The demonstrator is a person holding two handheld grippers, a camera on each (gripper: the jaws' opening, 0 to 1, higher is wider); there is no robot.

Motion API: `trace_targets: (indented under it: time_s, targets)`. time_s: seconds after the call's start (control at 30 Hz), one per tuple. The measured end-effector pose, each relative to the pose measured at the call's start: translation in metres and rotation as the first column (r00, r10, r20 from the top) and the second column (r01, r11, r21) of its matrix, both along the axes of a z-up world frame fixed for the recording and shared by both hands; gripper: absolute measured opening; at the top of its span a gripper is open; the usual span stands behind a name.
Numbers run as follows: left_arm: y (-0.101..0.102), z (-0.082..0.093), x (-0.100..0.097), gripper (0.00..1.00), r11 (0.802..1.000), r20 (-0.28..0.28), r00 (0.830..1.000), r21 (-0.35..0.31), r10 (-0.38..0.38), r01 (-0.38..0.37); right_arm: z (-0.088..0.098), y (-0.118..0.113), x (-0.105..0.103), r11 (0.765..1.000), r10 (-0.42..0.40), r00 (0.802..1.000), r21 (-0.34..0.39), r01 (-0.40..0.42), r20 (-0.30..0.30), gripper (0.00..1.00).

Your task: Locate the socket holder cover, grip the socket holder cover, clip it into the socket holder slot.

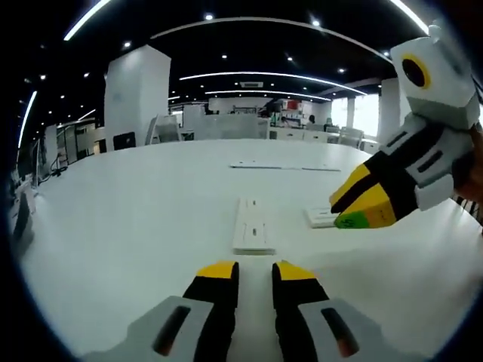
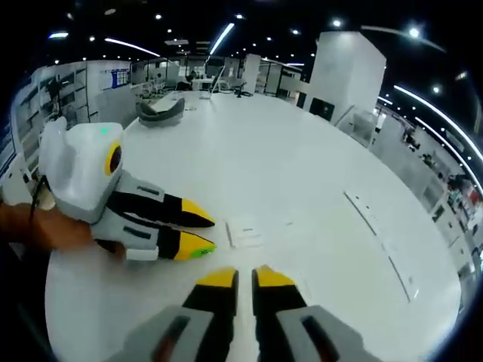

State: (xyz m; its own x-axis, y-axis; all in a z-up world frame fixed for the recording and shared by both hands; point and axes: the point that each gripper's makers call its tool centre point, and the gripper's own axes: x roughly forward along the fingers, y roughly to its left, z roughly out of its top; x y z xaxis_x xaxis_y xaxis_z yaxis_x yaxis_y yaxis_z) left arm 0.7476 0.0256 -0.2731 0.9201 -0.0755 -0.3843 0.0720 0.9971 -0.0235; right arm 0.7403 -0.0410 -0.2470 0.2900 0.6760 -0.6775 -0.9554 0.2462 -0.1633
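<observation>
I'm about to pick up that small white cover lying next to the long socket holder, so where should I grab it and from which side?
The socket holder cover lies flat on the white table, so probably take it across two opposite thin edges, coming down from above. The right gripper hangs closest. Its side away from the socket holder looks free for a jaw.

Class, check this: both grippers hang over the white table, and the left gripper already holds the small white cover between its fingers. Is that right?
Not quite. The left gripper holds nothing: in the left gripper view, the small white cover lies on the white table, near the right gripper. Both grippers do hang over the table.
</observation>
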Motion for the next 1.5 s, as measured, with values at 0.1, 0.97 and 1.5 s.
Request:
trace_targets:
  time_s: [0.1, 0.97, 1.5]
  targets:
    - [-0.001, 0.0, 0.001, 0.18, 1.0, 0.003, 1.0, 0.001, -0.001, 0.001, -0.001, -0.001, 0.001, 1.0, -0.004, 1.0, -0.001, 0.004, 0.0, 0.1]
    - [0.0, 0.002, 0.008, 0.11, 0.999, -0.01, 0.999, 0.016, 0.037, -0.037, -0.005, 0.007, 0.004, 1.0, -0.013, 1.0, 0.0, 0.013, -0.02, 0.1]
    - [-0.007, 0.008, 0.017, 0.11, 0.997, -0.014, 0.998, 0.03, 0.065, -0.065, -0.008, 0.01, 0.013, 1.0, -0.008, 1.0, -0.016, 0.008, -0.024, 0.1]
